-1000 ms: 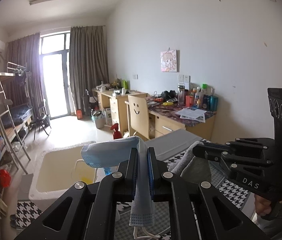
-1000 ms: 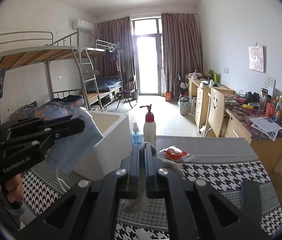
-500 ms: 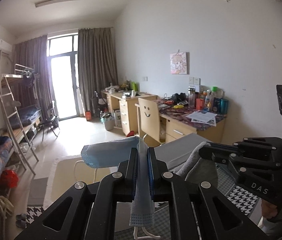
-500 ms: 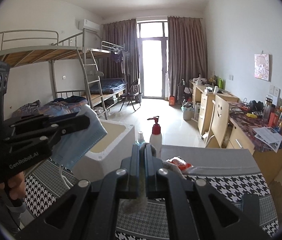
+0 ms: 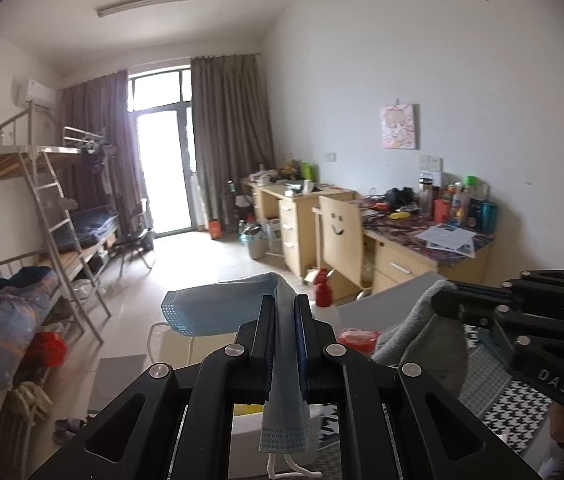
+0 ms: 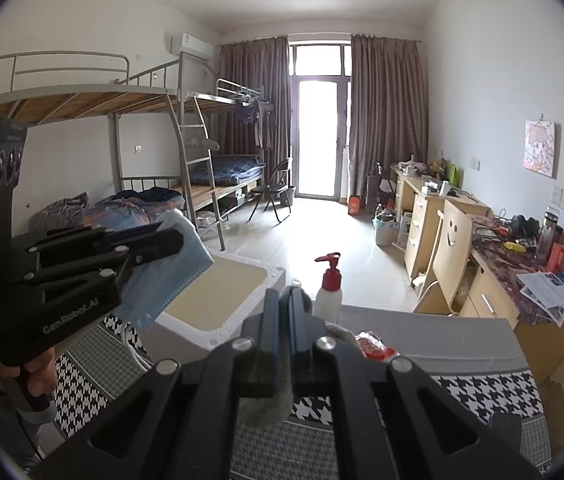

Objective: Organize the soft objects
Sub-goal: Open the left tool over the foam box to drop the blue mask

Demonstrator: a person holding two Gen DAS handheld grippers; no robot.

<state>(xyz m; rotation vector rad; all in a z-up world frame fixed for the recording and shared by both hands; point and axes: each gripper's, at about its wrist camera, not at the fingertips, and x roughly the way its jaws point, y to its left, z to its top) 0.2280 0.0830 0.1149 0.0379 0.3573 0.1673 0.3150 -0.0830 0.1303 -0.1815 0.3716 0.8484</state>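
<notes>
Your left gripper (image 5: pixel 284 312) is clamped tight on the blue face mask (image 5: pixel 217 312), held in the air over the white foam box (image 6: pixel 217 300); your right gripper (image 6: pixel 284 304) is pinched closed on the grey cloth (image 5: pixel 422 344), above the houndstooth table cover (image 6: pixel 482 396); red-capped pump bottle (image 6: pixel 328 288) stands just beyond the right fingertips beside the box; red packet (image 6: pixel 370 346) lies on the table near it; smiley-face chair (image 6: pixel 448 248) and cluttered desk (image 6: pixel 522 276) sit well apart behind.

Daylight glares through the balcony door (image 6: pixel 317 136), edges bend and darken, focus stays fairly sharp.
</notes>
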